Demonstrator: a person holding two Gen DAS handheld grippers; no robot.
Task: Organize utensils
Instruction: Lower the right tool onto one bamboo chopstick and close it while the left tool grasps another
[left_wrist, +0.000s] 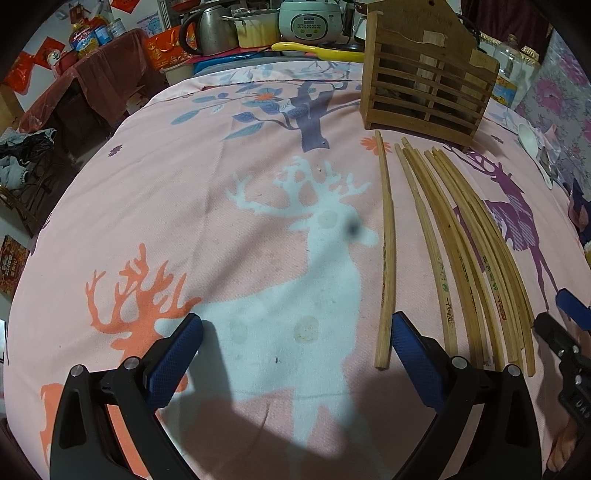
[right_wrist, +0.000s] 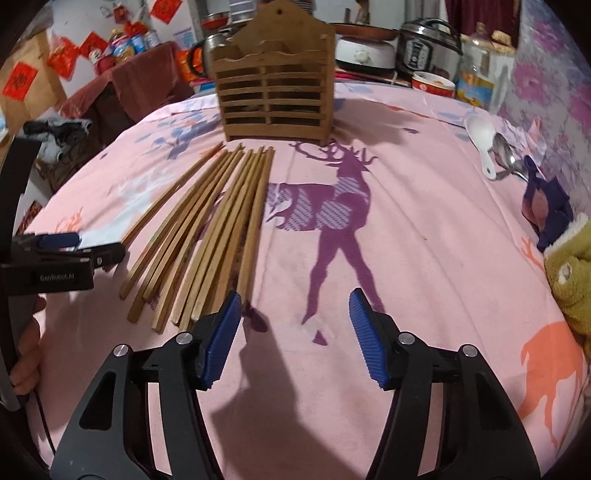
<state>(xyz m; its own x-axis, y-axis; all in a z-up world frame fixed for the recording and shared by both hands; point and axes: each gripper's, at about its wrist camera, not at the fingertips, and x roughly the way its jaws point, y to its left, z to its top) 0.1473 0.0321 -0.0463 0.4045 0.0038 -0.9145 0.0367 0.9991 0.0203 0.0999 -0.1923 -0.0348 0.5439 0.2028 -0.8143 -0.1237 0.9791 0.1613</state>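
Observation:
Several wooden chopsticks (right_wrist: 207, 229) lie fanned on the pink deer-print cloth in front of a slatted wooden holder (right_wrist: 273, 96). My right gripper (right_wrist: 295, 299) is open just right of their near ends, with only cloth between its fingers; its left pad (right_wrist: 221, 336) is beside the outermost stick. In the left wrist view one chopstick (left_wrist: 386, 240) lies apart from the bundle (left_wrist: 469, 251). Its near end sits just inside the right finger of my open left gripper (left_wrist: 295, 328). The holder (left_wrist: 424, 85) stands behind. A white spoon (right_wrist: 480, 136) and a metal spoon (right_wrist: 506, 151) lie at the far right.
A kettle (left_wrist: 210, 29), a rice cooker (left_wrist: 308, 20) and a pressure cooker (right_wrist: 428, 44) crowd the table's far edge. A dark cloth (right_wrist: 546, 206) and a yellow plush toy (right_wrist: 572, 269) lie at the right edge. A hand (right_wrist: 26, 350) holds the left gripper's handle.

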